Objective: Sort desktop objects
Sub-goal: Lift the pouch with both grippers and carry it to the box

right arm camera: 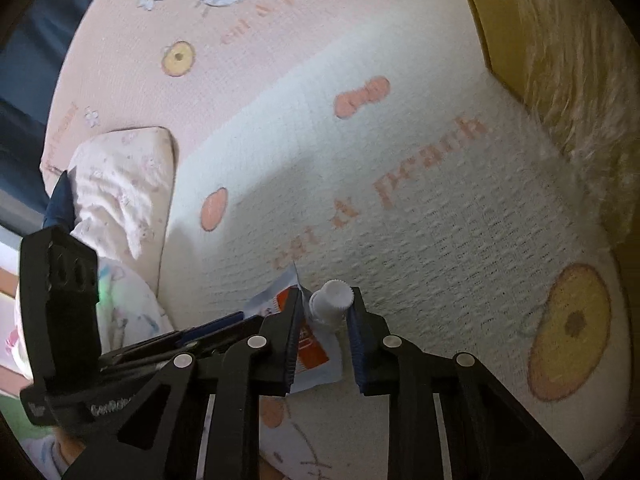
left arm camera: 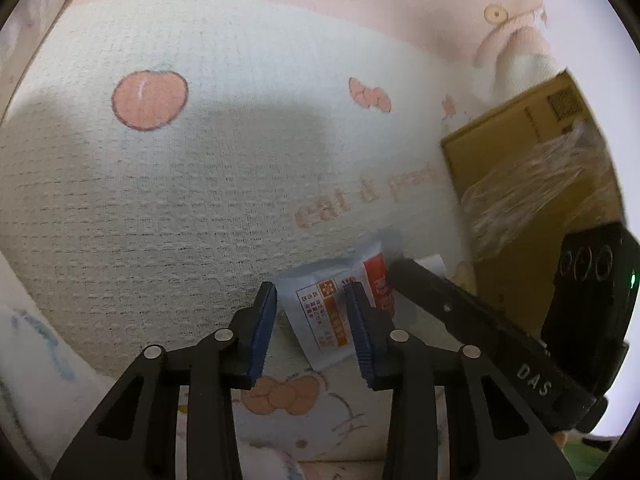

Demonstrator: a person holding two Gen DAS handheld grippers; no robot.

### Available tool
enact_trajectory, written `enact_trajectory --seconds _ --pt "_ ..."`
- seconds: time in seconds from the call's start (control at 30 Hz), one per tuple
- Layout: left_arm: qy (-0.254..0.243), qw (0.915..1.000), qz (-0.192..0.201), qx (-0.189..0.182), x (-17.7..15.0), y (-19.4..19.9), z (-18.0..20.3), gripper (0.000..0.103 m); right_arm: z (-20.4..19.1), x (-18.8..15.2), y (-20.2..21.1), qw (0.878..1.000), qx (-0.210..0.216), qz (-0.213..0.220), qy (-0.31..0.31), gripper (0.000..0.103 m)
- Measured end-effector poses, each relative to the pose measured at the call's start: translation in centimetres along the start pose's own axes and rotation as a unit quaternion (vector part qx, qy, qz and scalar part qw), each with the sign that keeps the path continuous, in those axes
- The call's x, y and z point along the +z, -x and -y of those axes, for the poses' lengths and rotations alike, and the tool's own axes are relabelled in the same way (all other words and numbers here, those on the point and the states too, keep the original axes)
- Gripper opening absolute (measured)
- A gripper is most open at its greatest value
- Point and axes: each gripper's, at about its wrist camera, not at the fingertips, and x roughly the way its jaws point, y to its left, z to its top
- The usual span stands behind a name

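Note:
A white squeeze tube with red and orange print (left arm camera: 320, 312) lies on the cream and pink patterned blanket (left arm camera: 200, 184). My left gripper (left arm camera: 312, 300) is open with its jaws on either side of the tube's flat end. In the right wrist view the same tube (right arm camera: 322, 344) shows with its white ribbed cap (right arm camera: 332, 302) between the jaws of my right gripper (right arm camera: 324, 304), which stands open around the cap end. The right gripper's body crosses the left wrist view at the right (left arm camera: 480, 328).
A yellow-brown cardboard box (left arm camera: 532, 168) with crinkled clear plastic stands at the right, also in the right wrist view (right arm camera: 500, 20). A folded white patterned cloth (right arm camera: 120, 184) lies at the left. The left gripper's body (right arm camera: 60, 300) shows at lower left.

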Motion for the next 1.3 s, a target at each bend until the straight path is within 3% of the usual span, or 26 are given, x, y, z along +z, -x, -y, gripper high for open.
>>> enact_trajectory --seconds 0.2,0.37,0.67,0.9,1.1,1.3 --pt "0.033 0.9962 0.033 -0.073 0.6 2.8 -0.1 0.035 -1.3 0.7 4.0 0.998 0.039 0.046 -0.013 0.019" --pt "0.023 0.9934 0.068 -0.089 1.2 5.2 1.6 0.035 -2.6 1.7 7.0 0.995 0.062 0.07 -0.014 0.019" --pt "-0.013 0.9837 0.123 -0.131 3.1 10.3 6.1 0.035 -5.4 3.6 13.3 0.991 0.045 0.124 0.024 0.019" --pt "-0.082 0.9741 0.164 -0.133 5.0 13.3 12.5 0.035 -6.1 5.4 19.2 0.982 0.041 0.179 0.038 0.019" --pt "-0.122 0.9696 0.171 -0.125 6.2 12.8 17.9 0.035 -3.5 6.3 23.2 0.977 0.057 0.207 0.013 0.019" --pt "-0.146 0.9674 0.152 -0.14 6.0 11.3 23.1 0.035 -0.5 6.4 27.0 0.97 0.056 0.236 -0.011 0.019"
